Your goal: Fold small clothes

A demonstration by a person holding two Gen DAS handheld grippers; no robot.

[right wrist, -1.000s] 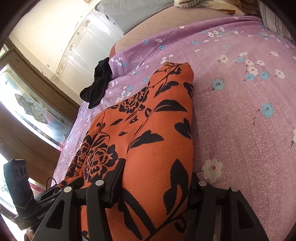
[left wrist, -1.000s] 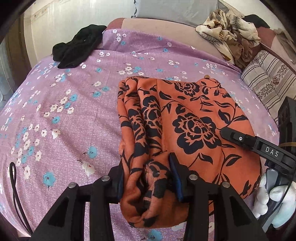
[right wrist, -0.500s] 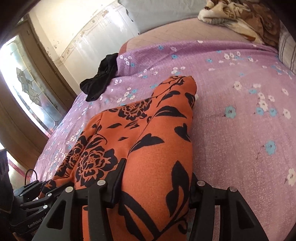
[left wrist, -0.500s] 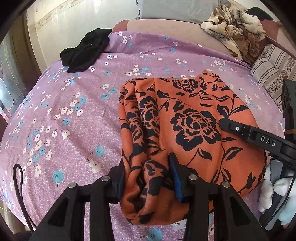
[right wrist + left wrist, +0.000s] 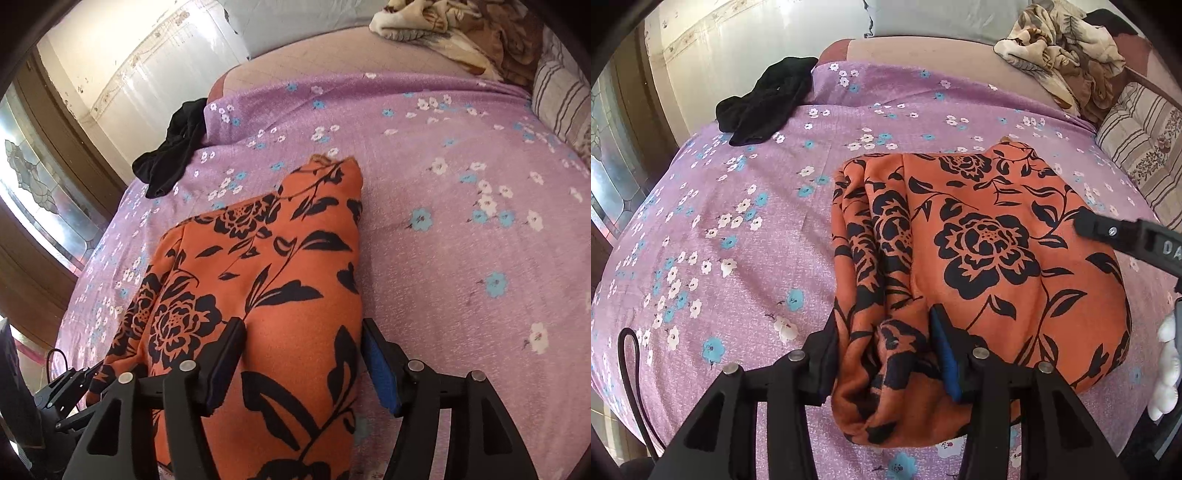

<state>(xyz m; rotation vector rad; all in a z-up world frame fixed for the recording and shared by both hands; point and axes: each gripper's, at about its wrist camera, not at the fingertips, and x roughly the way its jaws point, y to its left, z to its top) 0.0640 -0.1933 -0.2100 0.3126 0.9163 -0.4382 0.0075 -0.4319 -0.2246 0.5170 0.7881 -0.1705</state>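
An orange garment with black flower print (image 5: 979, 240) lies on the purple flowered bedsheet (image 5: 738, 240). My left gripper (image 5: 886, 343) is shut on a bunched fold at the garment's near left edge. My right gripper (image 5: 303, 354) is shut on the near right edge of the same garment (image 5: 280, 280). Its finger shows at the right of the left wrist view (image 5: 1115, 236). The garment's far end lies flat on the bed.
A black garment (image 5: 764, 99) lies at the bed's far left corner. A beige patterned cloth pile (image 5: 1063, 48) and a striped pillow (image 5: 1145, 136) are at the far right. A wall and a glazed door (image 5: 44, 184) stand on the left.
Both grippers have lifted and drawn back a little with the garment's near edge, so more of the bed shows. Their hold has not changed.
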